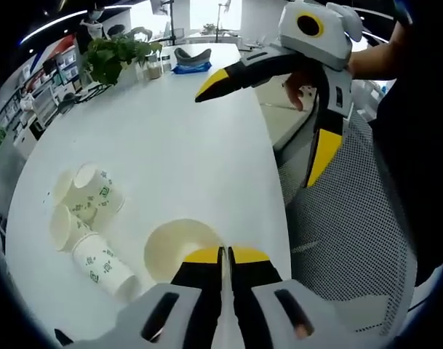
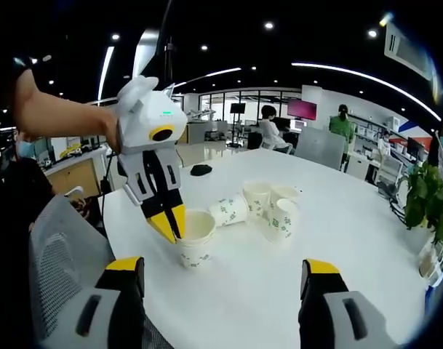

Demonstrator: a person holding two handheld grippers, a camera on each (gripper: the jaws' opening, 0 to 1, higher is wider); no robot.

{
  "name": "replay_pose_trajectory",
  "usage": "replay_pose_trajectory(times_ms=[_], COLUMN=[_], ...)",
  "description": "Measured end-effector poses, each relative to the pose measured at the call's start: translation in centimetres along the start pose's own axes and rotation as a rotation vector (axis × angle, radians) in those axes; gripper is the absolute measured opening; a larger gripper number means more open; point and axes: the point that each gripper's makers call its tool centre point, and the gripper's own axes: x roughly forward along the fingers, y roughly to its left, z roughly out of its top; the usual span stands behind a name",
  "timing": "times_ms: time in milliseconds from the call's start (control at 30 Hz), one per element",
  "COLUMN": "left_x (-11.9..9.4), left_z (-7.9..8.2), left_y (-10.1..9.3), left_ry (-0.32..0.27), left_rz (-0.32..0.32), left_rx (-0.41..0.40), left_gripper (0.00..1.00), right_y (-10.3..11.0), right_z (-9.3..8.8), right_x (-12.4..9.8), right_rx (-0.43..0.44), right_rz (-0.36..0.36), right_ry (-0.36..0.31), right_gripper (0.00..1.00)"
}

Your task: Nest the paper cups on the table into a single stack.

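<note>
The rim of a paper cup is pinched by the left gripper above the white table in a big office, near four more cups, while the right gripper is held wide open and holds nothing.
</note>
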Motion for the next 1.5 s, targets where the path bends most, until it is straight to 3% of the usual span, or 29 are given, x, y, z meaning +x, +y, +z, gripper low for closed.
replay_pose_trajectory(times_ms=[600,800,1067,1200,1500], left_x=[0.1,-1.0,-4.0,-5.1,-6.1], left_z=[0.1,1.2,2.8,2.6,1.4], left_y=[0.1,1.0,4.0,5.9,9.5], left_ry=[-0.011,-0.089,-0.256,-0.305,-0.348], left_rz=[-0.007,0.030,0.124,0.180,0.281], left_rx=[0.012,0.012,-0.107,-0.165,-0.288], left_gripper=[0.00,0.13,0.22,0.27,0.35], right_y=[-0.2,-0.2,-0.5,-0.6,-0.9], right_z=[-0.4,-0.5,-0.4,-0.5,-0.5], right_x=[0.1,0.2,0.2,0.1,0.0], right_rx=[0.003,-0.001,0.007,0.008,0.023], right_rz=[-0.005,-0.002,-0.003,-0.006,-0.019], right_ry=[0.008,0.005,0.000,0.002,0.012], right_gripper=[0.89,0.90,0.93,0.93,0.94])
